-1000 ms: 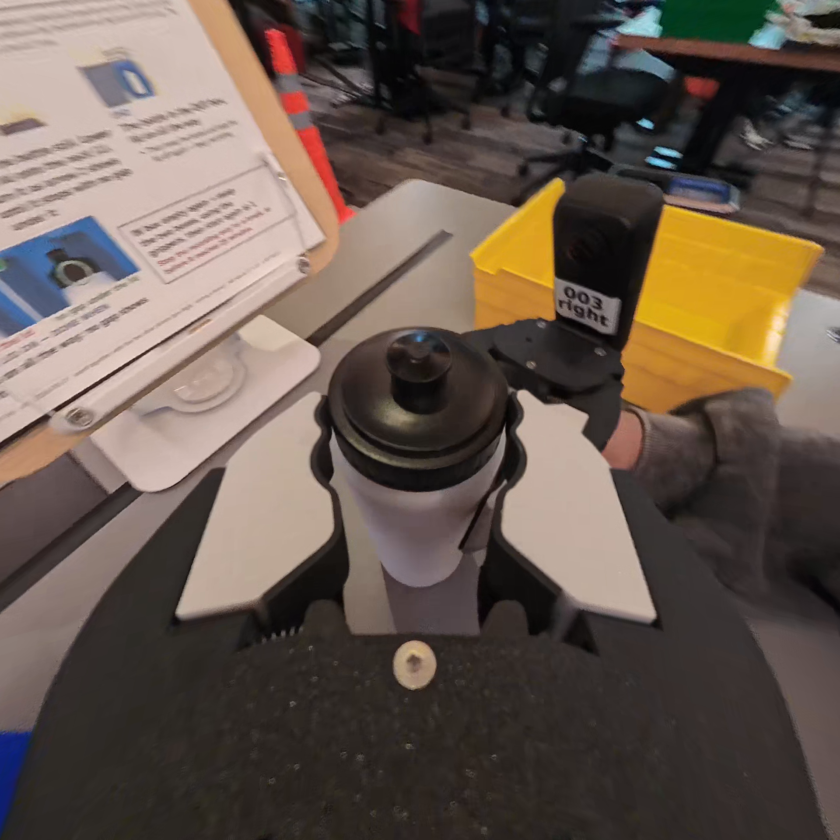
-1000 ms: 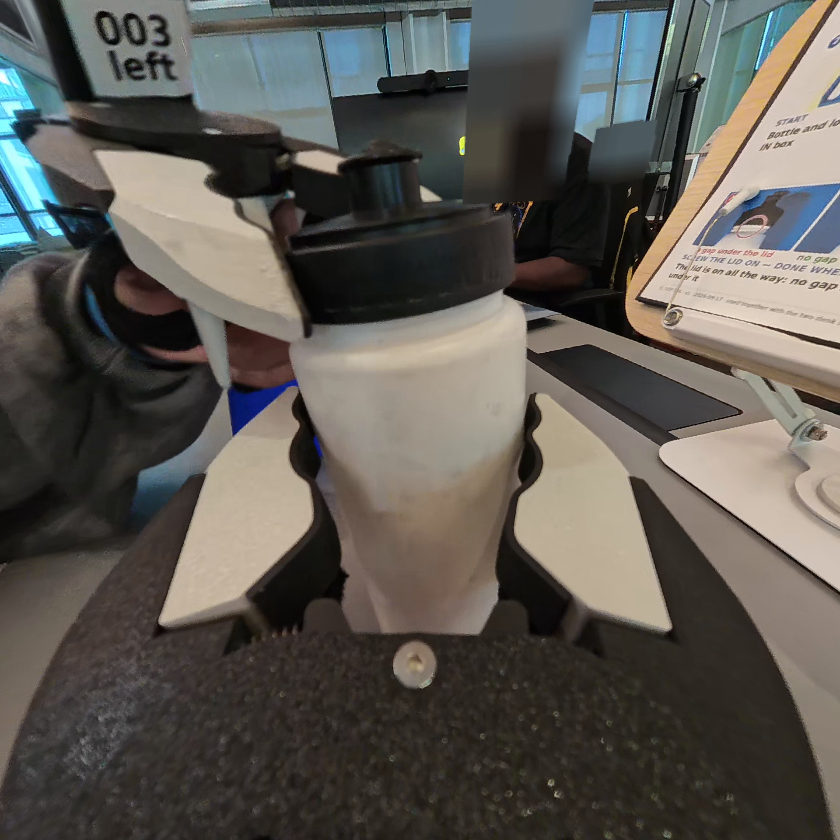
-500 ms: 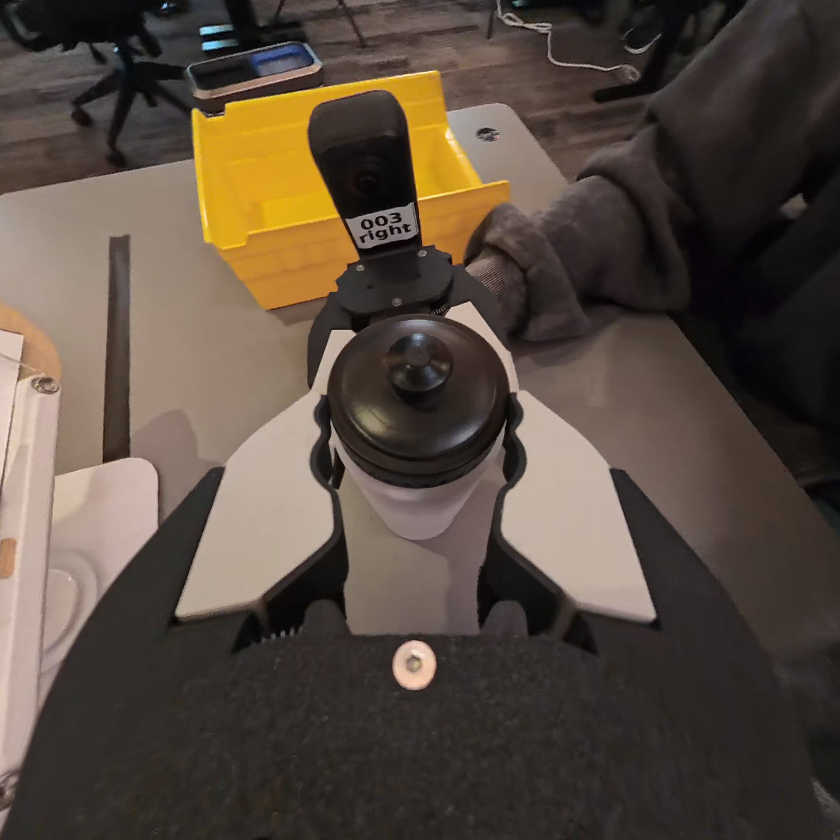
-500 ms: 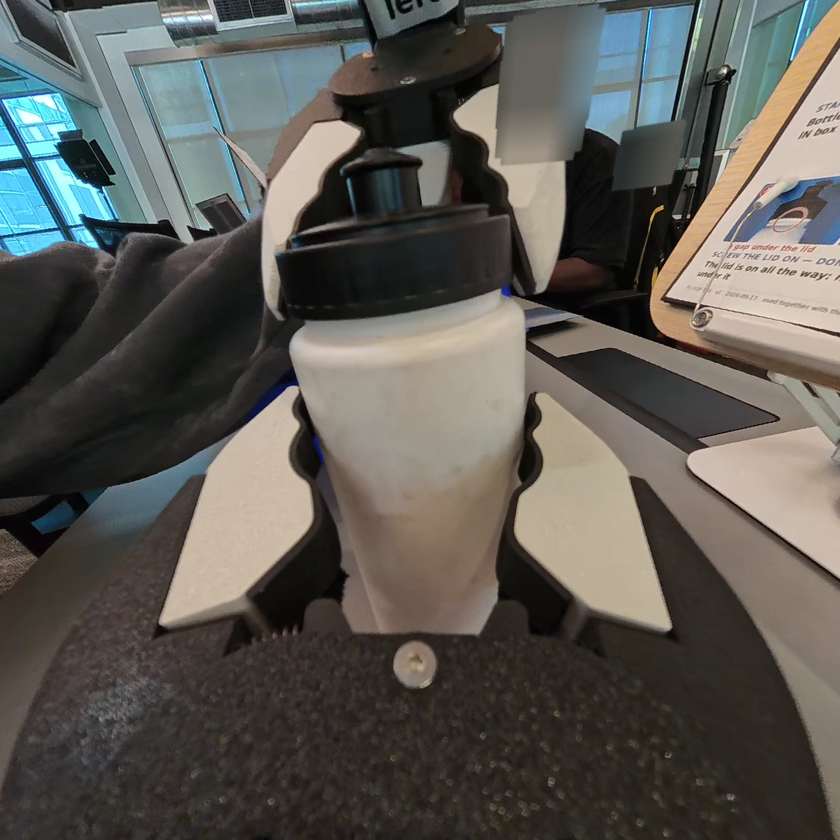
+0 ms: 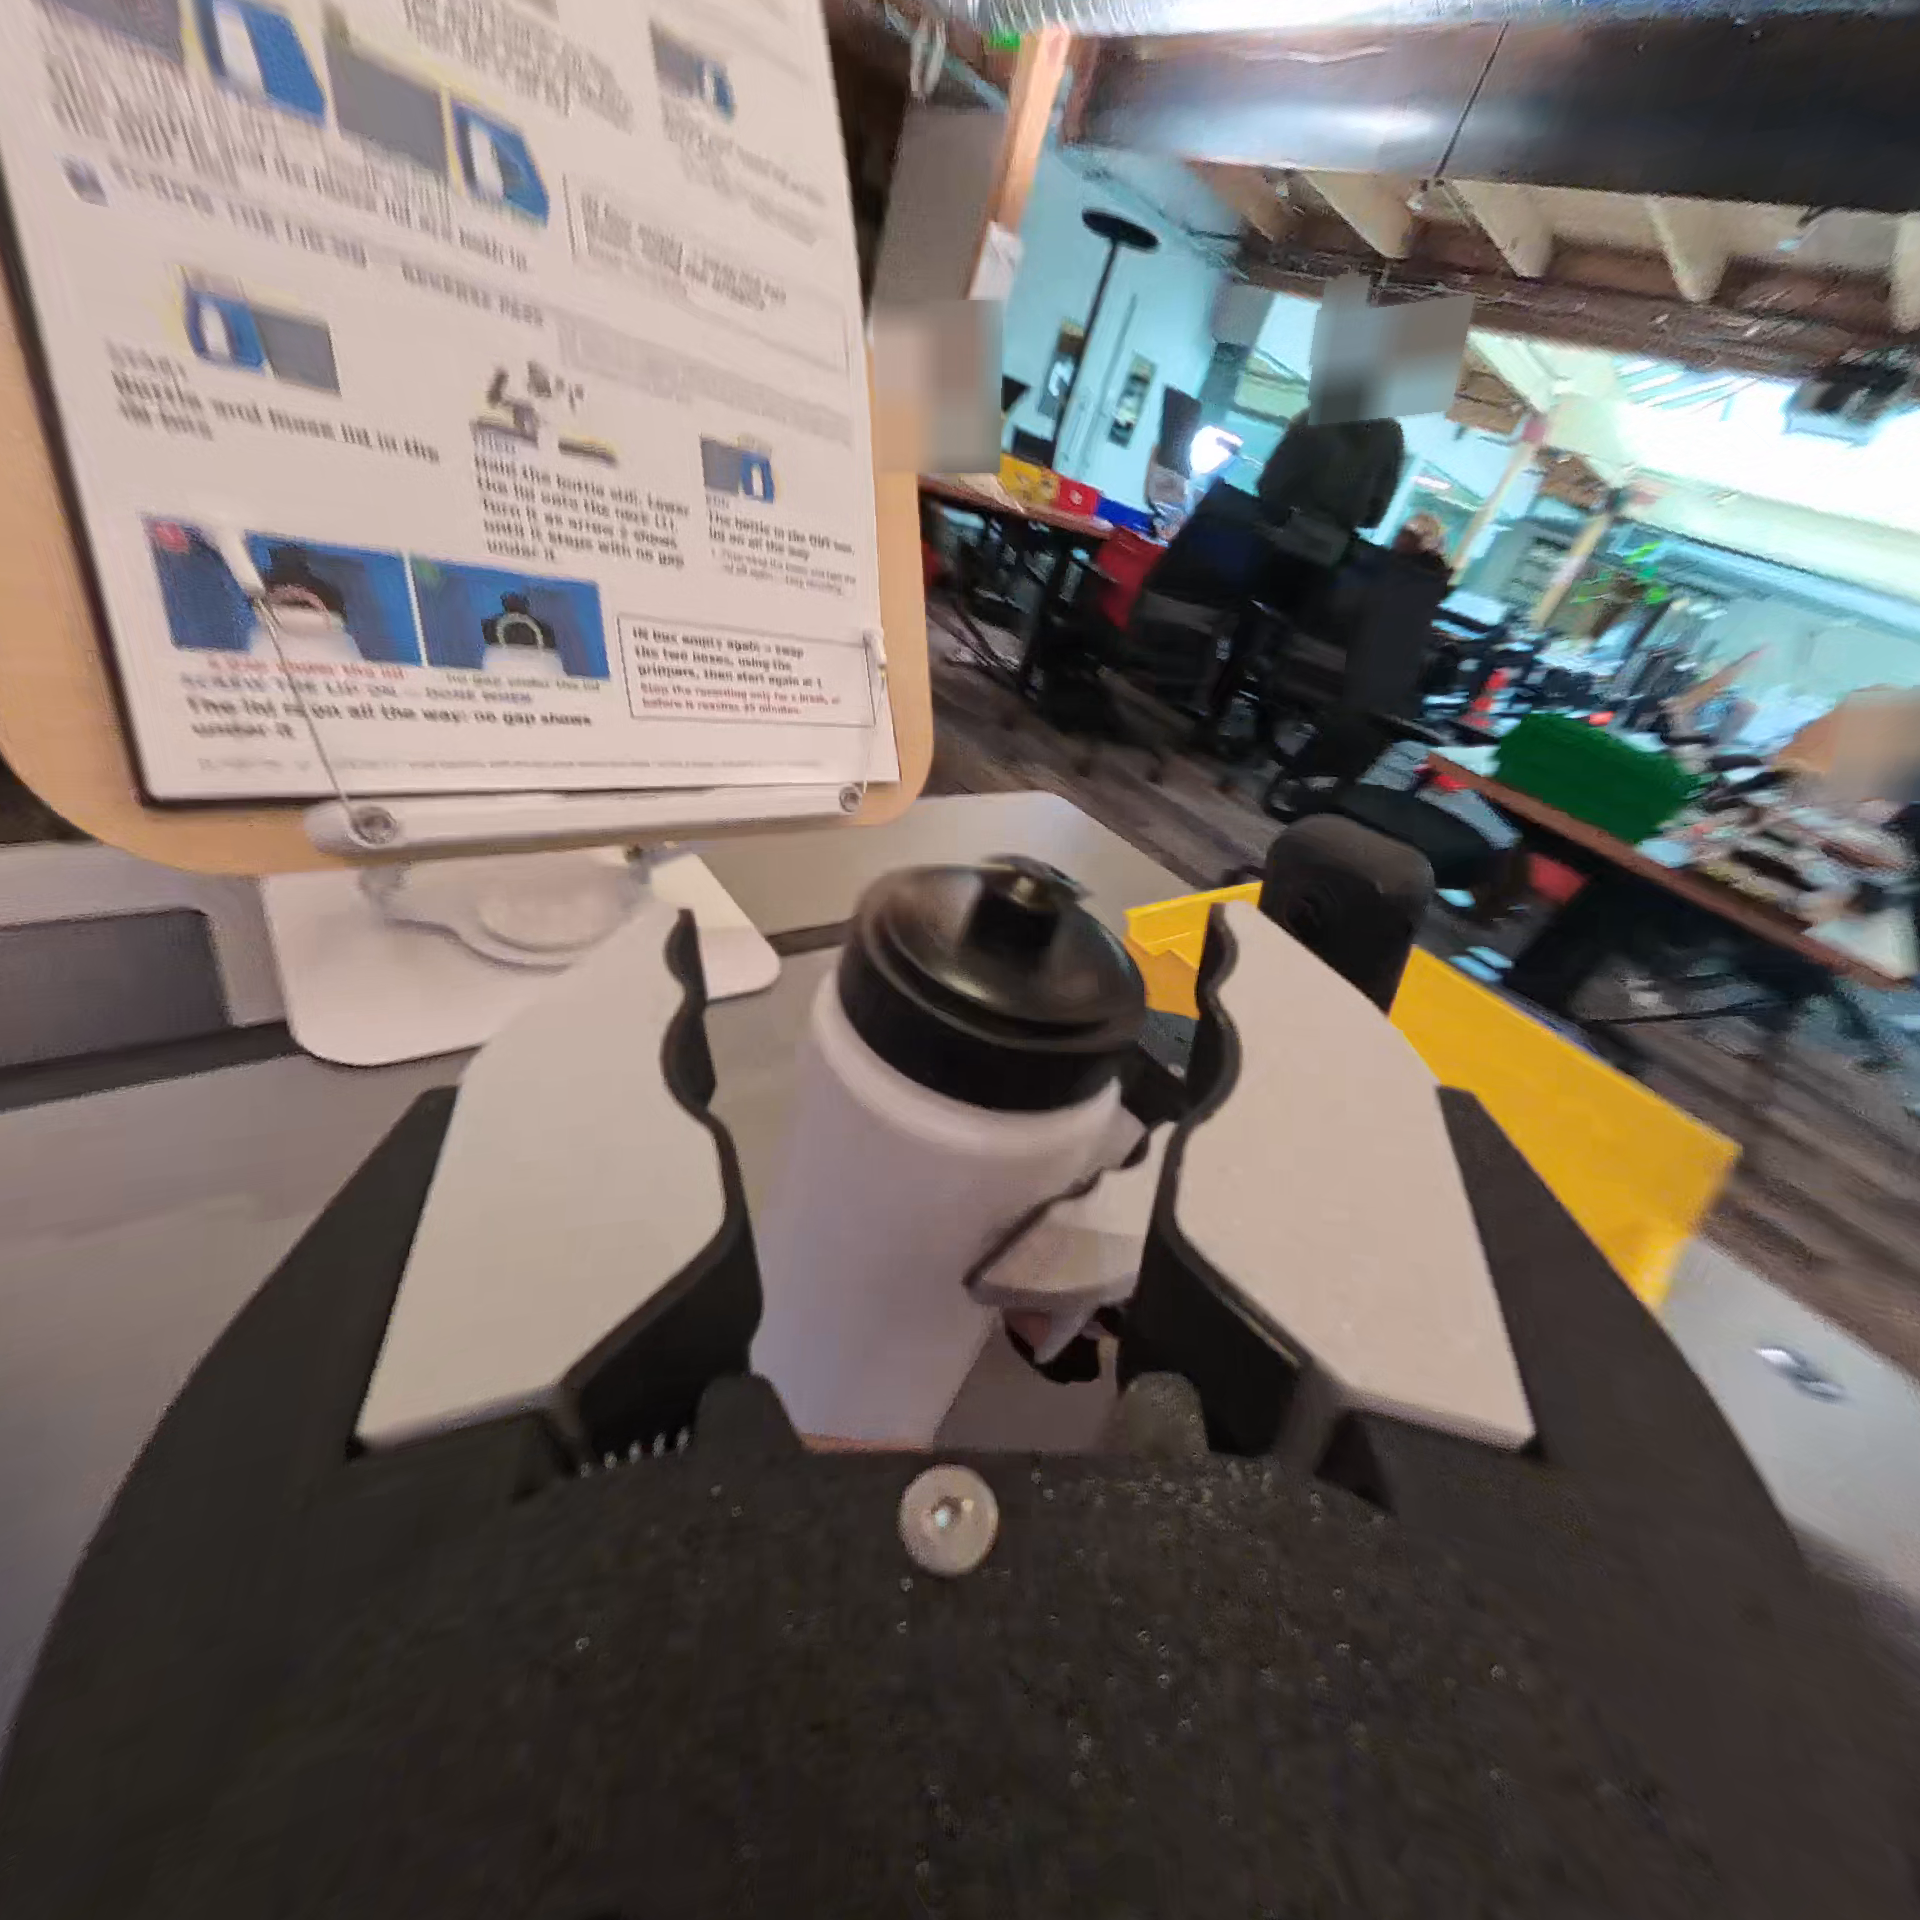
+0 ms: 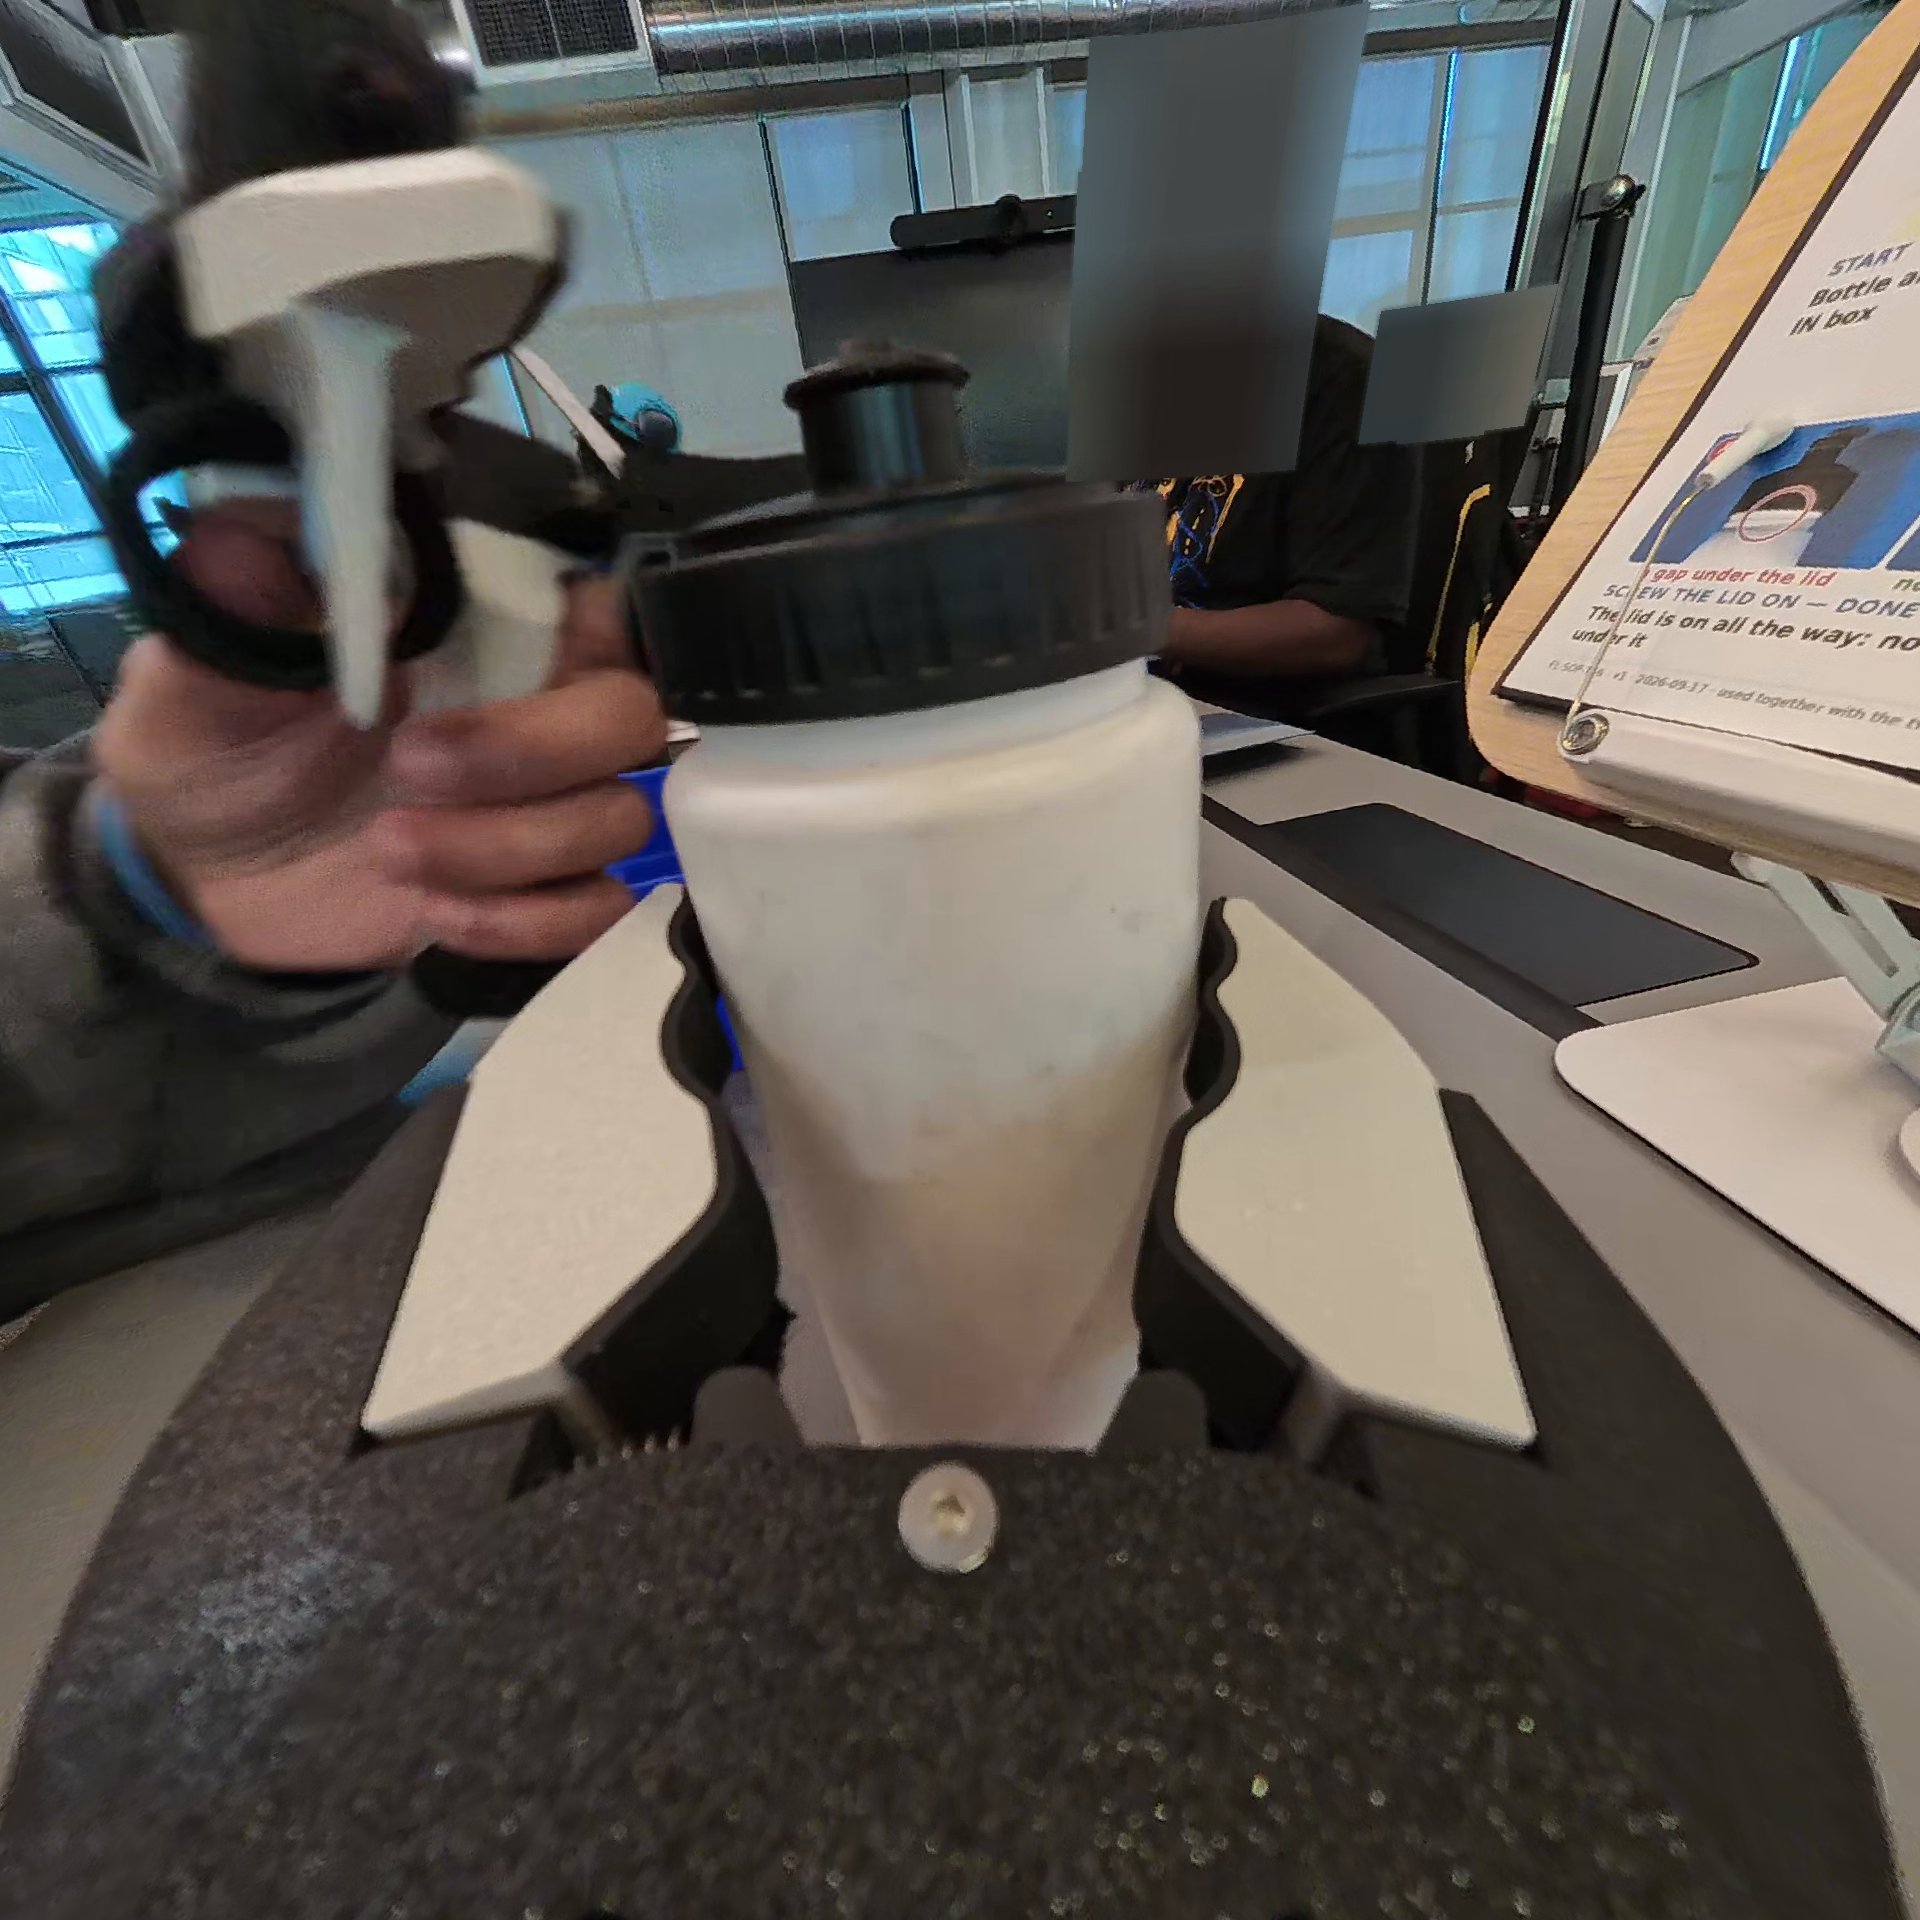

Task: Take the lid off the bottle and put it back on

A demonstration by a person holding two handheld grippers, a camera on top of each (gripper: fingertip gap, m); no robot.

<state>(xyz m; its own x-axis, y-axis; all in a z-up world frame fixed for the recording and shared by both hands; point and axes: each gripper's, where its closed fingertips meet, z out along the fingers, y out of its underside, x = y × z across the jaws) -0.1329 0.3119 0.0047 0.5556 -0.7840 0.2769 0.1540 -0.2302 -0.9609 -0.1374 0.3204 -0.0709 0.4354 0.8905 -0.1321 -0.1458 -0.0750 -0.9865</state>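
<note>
Right wrist view: the white bottle (image 6: 940,997) is seen upright between the two fingers of the right gripper (image 6: 945,1023), which are closed against its body on both sides, well below the black lid (image 6: 899,613). The lid sits on the bottle's neck, its spout pointing up. To the left of the lid, the left gripper (image 6: 416,488) is seen blurred and turned on its side, carried in a person's hand (image 6: 364,810) with a grey sleeve; from here its fingers appear clear of the lid, though the blur leaves the gap uncertain.

From the left wrist view, the left gripper (image 5: 951,1049) is angled toward the bottle (image 5: 914,1216), with the lid (image 5: 987,997) lying between its spread fingers; a gap is visible on each side, so nothing is gripped. One white finger of the right gripper (image 5: 1070,1262) is seen pressed to the bottle's right side. A yellow bin (image 5: 1538,1101) stands behind on the grey table (image 5: 156,1195), and an instruction sheet on a stand (image 5: 457,416) rises at the left.
</note>
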